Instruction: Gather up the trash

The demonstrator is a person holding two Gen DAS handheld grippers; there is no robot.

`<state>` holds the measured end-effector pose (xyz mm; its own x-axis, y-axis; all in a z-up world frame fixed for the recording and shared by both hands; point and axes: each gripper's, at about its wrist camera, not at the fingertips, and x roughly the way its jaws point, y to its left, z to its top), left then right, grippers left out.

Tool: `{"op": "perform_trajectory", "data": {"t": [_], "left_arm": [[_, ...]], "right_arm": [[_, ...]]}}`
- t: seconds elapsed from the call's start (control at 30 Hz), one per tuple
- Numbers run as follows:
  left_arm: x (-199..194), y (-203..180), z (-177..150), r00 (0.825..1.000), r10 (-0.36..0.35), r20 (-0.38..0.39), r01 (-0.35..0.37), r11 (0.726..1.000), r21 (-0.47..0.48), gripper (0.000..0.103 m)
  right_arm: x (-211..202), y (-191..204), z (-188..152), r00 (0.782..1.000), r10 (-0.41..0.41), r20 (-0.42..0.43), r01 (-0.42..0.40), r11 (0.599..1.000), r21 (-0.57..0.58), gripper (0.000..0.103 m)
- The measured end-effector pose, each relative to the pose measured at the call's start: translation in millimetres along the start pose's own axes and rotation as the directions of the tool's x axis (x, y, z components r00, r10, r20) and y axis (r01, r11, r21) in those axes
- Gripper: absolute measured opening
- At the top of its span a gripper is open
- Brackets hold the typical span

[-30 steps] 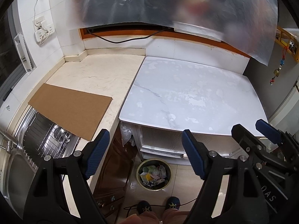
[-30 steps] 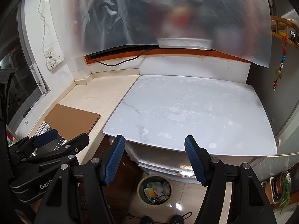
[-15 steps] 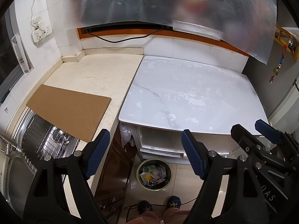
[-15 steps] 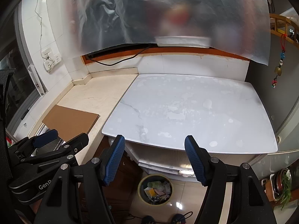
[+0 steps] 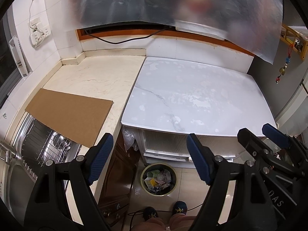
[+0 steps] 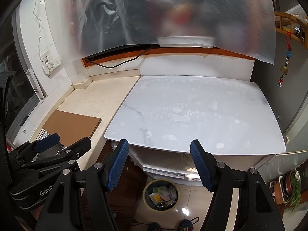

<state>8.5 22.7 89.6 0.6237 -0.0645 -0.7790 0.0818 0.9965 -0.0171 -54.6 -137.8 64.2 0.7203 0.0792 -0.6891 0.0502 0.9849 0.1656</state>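
Observation:
A round trash bin (image 5: 159, 179) with several wrappers and scraps inside stands on the tiled floor below the white marble table (image 5: 194, 96); it also shows in the right wrist view (image 6: 161, 194). My left gripper (image 5: 148, 159) is open and empty, held high above the bin. My right gripper (image 6: 159, 163) is open and empty, also high above the bin and beside the left one. The right gripper shows at the right edge of the left wrist view (image 5: 269, 144). No loose trash shows on the table top.
A brown cardboard sheet (image 5: 69, 115) lies on the beige counter (image 5: 96, 77), partly over a steel sink with a wire rack (image 5: 44, 146). A dark wooden cabinet (image 5: 117, 175) stands left of the bin. The person's shoes (image 5: 165, 209) are below. A frosted plastic sheet (image 5: 173, 5) hangs above.
Both grippers have shifted only slightly; the view has drifted a little. Both stay open and empty.

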Motion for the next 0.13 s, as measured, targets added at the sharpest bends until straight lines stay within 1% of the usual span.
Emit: {"op": "perform_trajectory", "data": {"t": [0.13], "left_arm": [[1.7,1.8,-0.2,1.000,-0.010,-0.008,0.010,1.000,0.006,0.075]], "right_arm": [[-1.9,2.5,-1.8,1.000,-0.008,-0.001,0.008,1.000,0.006,0.068]]}}
